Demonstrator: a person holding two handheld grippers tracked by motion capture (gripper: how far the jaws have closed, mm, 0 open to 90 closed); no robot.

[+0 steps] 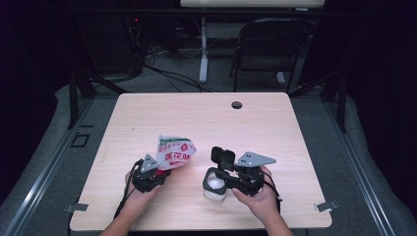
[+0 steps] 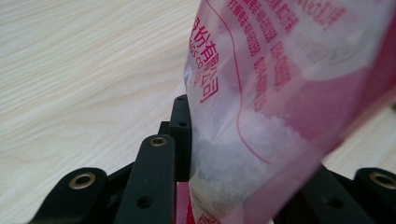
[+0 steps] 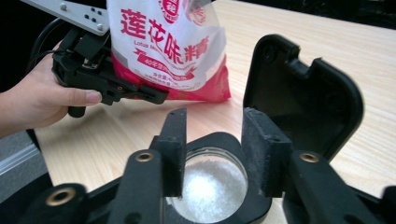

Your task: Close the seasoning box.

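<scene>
Red print covers the white-and-pink plastic seasoning bag (image 1: 175, 152), and the right gripper view gives the clearest reading of it: large Chinese characters with a line of small Latin script beneath that is too fine to make out, plus a red round logo cut off by the top edge. In the left gripper view the bag sits so close that its lettering is sliced by the frame and partly blurred; white crystals show through the clear film. The left claw (image 1: 156, 173) is closed on the bag's lower end, one black jaw pressed against the film, the other largely hidden behind the pink plastic. The bag stands tilted above the pale wooden bench (image 1: 196, 118), near its front edge and left of centre. Just to its right sits a small white jar with a black hinged lid (image 1: 216, 184), the lid flipped up, the round opening showing white granules. The right claw (image 1: 227, 179) hovers over that jar with its jaws apart on either side of the opening, gripping nothing; the jar's body is mostly hidden beneath the jaws in the right gripper view.
</scene>
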